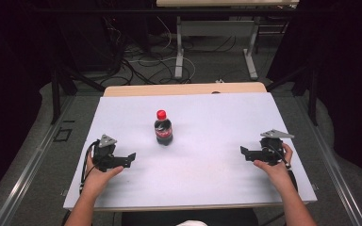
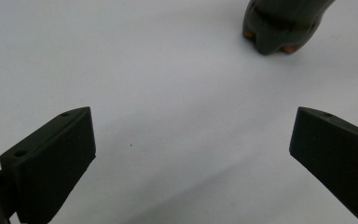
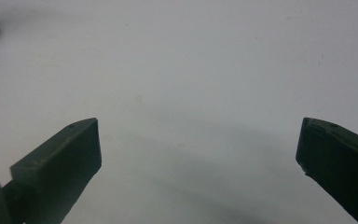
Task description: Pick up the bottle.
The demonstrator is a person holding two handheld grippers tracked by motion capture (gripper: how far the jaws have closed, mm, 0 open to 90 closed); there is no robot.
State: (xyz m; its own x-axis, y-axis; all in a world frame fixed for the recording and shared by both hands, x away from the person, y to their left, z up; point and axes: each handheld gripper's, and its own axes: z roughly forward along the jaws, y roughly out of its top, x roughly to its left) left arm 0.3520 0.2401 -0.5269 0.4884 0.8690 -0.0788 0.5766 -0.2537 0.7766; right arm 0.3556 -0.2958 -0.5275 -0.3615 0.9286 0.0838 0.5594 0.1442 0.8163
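A small cola bottle with a red cap stands upright near the middle of the white table top. My left gripper rests low on the table to the bottom left of the bottle, open, jaws pointing right. In the left gripper view its jaws stand wide apart with bare table between them, and the bottle's dark base sits ahead at the top right. My right gripper lies at the right side, open, jaws pointing left toward the bottle. Its own view has wide jaws over bare table.
The table's front edge runs just behind the person's forearms. Beyond the far edge there is a wooden strip, a floor with tangled cables and the legs of another table. Dark curtains close both sides.
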